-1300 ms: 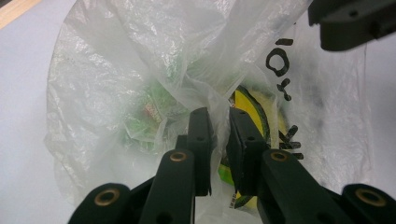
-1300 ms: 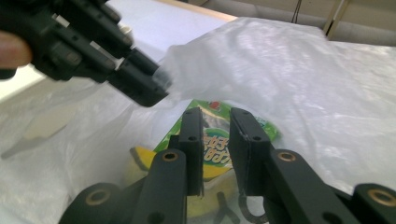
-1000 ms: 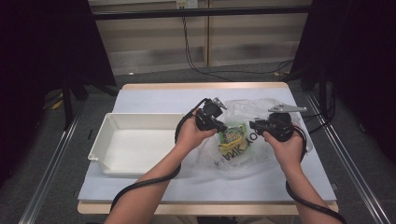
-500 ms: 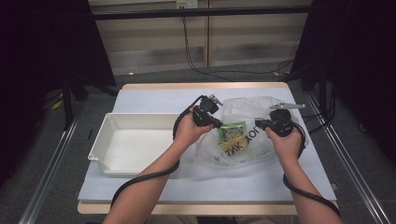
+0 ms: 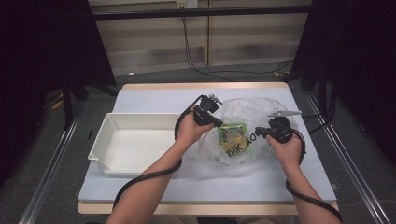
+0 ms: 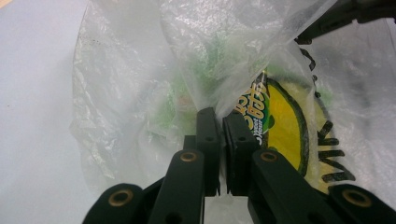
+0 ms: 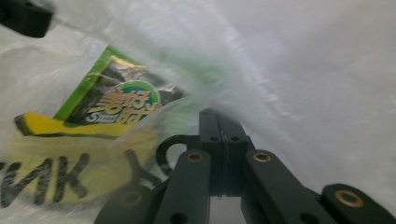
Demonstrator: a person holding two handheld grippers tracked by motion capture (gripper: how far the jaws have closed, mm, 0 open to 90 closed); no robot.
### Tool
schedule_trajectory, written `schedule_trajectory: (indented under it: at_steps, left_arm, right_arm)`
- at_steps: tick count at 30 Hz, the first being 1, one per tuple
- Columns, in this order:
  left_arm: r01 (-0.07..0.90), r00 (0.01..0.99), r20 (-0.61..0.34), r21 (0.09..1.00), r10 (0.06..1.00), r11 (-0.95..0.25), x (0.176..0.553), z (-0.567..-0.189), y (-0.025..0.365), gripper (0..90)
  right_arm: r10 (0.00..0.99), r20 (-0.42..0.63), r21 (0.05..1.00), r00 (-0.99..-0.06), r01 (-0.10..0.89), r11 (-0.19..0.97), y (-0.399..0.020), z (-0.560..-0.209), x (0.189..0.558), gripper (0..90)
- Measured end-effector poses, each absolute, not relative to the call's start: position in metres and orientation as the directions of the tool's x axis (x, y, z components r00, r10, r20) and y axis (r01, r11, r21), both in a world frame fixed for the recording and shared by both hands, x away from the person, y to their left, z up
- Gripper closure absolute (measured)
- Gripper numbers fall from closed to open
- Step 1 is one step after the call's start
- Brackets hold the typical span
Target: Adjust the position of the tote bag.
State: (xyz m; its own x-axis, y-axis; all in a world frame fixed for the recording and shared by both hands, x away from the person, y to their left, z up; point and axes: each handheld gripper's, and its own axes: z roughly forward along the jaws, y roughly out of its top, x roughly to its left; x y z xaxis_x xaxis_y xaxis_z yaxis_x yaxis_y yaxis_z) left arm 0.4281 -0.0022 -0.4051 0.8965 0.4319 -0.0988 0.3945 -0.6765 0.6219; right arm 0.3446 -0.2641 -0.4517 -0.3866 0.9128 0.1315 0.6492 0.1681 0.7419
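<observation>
A clear plastic bag (image 5: 254, 109) with black lettering lies on the white table cover, and a green and yellow snack packet (image 5: 232, 132) shows inside it. My left gripper (image 5: 218, 123) is at the bag's left side, its jaws shut on a fold of the film (image 6: 223, 122). Just right of those jaws the packet (image 6: 280, 126) shows through the plastic. My right gripper (image 5: 258, 133) is at the bag's right side, jaws pressed together on the film (image 7: 223, 122). The packet (image 7: 116, 105) lies to their left. The bag is stretched between the two grippers.
An empty white tray (image 5: 140, 120) stands on the left part of the table, close to my left forearm. Black cables trail from both grippers toward the table's near edge. A metal rail runs along each side of the table.
My right hand has sunk a little toward the table at the bag's right edge. My left hand has stayed at the bag's left side.
</observation>
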Motion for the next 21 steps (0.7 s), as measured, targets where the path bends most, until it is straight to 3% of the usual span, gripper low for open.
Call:
schedule_trajectory:
  at_steps: [9, 11, 21]
  left_arm:
    - [0.388, 0.9, -0.09, 0.615, 0.427, -0.687, 0.423, -0.403, -0.006, 86.4]
    - [0.389, 0.899, -0.089, 0.61, 0.428, -0.69, 0.424, -0.406, -0.006, 86.4]
    - [0.4, 0.895, -0.084, 0.584, 0.438, -0.706, 0.429, -0.408, -0.006, 86.3]
  right_arm:
    - [0.883, 0.108, 0.778, -0.457, 0.592, 0.211, -0.244, -0.429, 0.329, 89.1]
    - [0.876, 0.058, 0.781, -0.48, 0.568, 0.259, -0.234, -0.421, 0.326, 88.8]
    - [0.877, 0.056, 0.806, -0.478, 0.54, 0.243, -0.227, -0.405, 0.331, 86.2]
